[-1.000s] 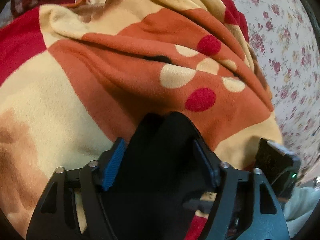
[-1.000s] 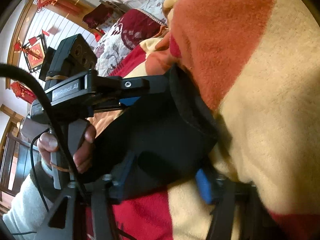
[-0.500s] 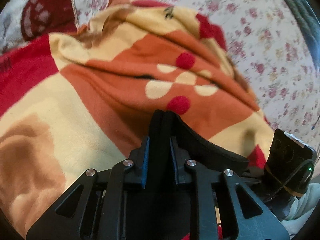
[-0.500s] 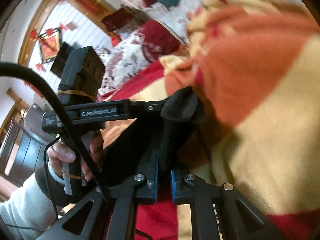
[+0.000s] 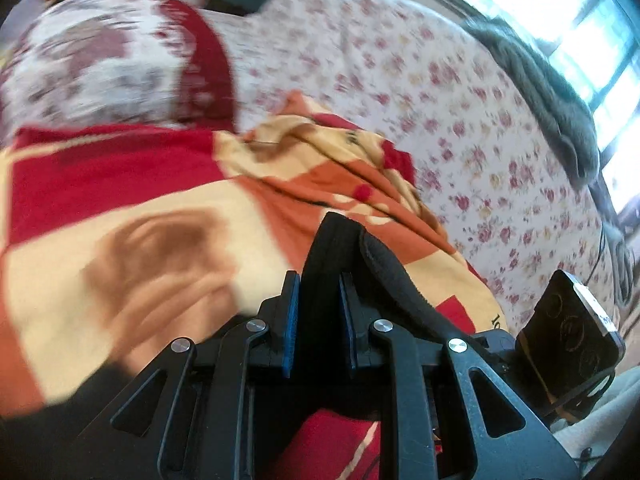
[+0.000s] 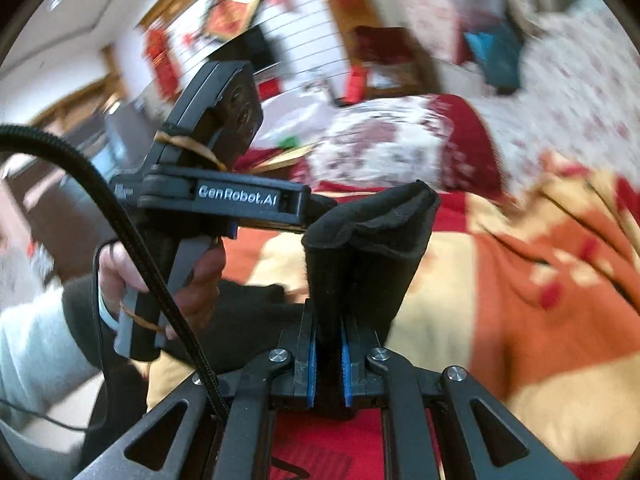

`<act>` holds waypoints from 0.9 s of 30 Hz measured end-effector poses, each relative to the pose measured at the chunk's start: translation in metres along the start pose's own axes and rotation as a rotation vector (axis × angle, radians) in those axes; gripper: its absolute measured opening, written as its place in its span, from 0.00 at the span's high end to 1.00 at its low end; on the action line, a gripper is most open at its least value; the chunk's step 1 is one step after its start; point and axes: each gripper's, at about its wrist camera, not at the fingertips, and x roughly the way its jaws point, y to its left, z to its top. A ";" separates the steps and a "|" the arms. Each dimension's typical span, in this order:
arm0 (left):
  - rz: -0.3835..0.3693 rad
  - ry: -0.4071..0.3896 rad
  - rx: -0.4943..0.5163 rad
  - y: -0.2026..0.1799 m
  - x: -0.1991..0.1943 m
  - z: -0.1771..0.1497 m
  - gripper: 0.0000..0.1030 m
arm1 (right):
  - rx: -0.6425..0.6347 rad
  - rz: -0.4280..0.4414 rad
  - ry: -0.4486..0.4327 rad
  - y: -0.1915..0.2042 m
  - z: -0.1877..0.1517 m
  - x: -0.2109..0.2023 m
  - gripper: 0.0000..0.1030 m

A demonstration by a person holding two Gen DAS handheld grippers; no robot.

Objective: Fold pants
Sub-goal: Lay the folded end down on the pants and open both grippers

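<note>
Left claw (image 5: 319,316) and right claw (image 6: 329,360) each pinch the black pants (image 6: 368,248) above the patterned blanket (image 5: 140,248) on the bed.

- Daylight pours in from a window (image 5: 592,40) at two o'clock in the left wrist view, blown out to white glare.
- The flowered bedspread (image 5: 440,92) beneath it is brightly lit; the patterned blanket (image 5: 132,240) at nine o'clock is smeared by motion blur.
- In the right wrist view the far wall (image 6: 280,20) at twelve o'clock is streaked and soft.
- Both fisheye views bend at the rim, with dark corners.
- The nearest black gripper parts stay sharp.
</note>
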 end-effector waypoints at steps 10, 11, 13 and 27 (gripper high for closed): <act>0.264 -0.088 -0.305 0.105 -0.085 -0.085 0.83 | -0.090 0.258 0.289 0.070 -0.030 0.120 0.62; 0.272 -0.098 -0.312 0.107 -0.091 -0.089 0.79 | -0.060 0.314 0.298 0.069 -0.033 0.121 0.48; 0.294 -0.123 -0.312 0.104 -0.104 -0.094 0.58 | -0.032 0.379 0.282 0.068 -0.032 0.112 0.47; 0.345 -0.138 -0.288 0.038 -0.100 -0.115 0.44 | 0.147 0.227 0.127 -0.013 0.003 0.052 0.47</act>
